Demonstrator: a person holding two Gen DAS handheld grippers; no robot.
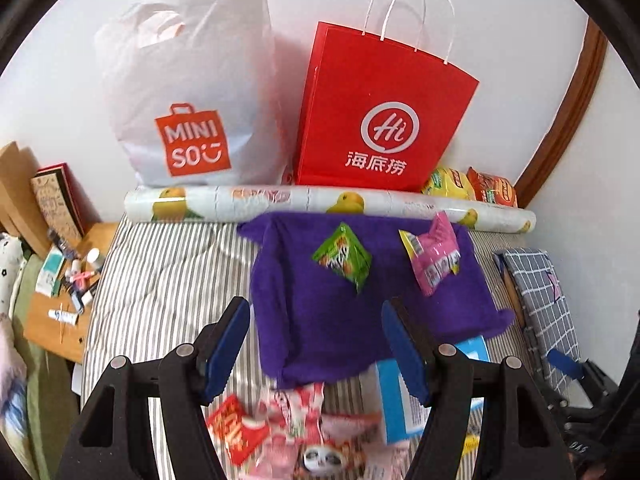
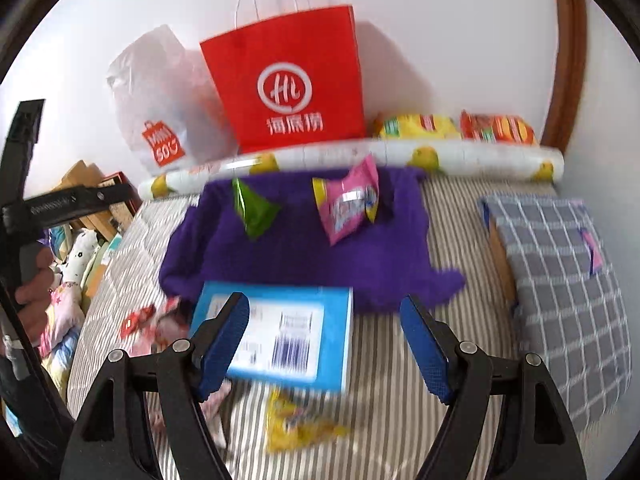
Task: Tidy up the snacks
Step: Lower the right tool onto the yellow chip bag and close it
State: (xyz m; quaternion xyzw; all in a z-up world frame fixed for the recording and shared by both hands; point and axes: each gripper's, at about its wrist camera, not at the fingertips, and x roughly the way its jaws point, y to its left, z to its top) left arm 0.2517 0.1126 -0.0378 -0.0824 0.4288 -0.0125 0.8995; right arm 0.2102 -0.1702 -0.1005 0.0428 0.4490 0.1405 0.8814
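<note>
A purple cloth (image 1: 320, 320) (image 2: 304, 248) lies on the striped bed. On it sit a green snack packet (image 1: 343, 256) (image 2: 253, 210) and a pink snack packet (image 1: 434, 258) (image 2: 349, 204). My left gripper (image 1: 316, 328) is open and empty above the cloth's near part. Below it lie red and pink snack packets (image 1: 280, 432) and a blue box (image 1: 396, 400). My right gripper (image 2: 324, 322) is open and empty above the blue box (image 2: 280, 332). A yellow packet (image 2: 296, 424) lies just in front of the box.
A red paper bag (image 1: 380, 116) (image 2: 288, 80) and a white Miniso bag (image 1: 188, 92) stand against the wall behind a rolled sheet (image 1: 320, 204). Yellow and red noodle packs (image 2: 456, 126) lie at the back right. A checked bundle (image 2: 560, 272) lies right; a cluttered stool (image 1: 68, 280) stands left.
</note>
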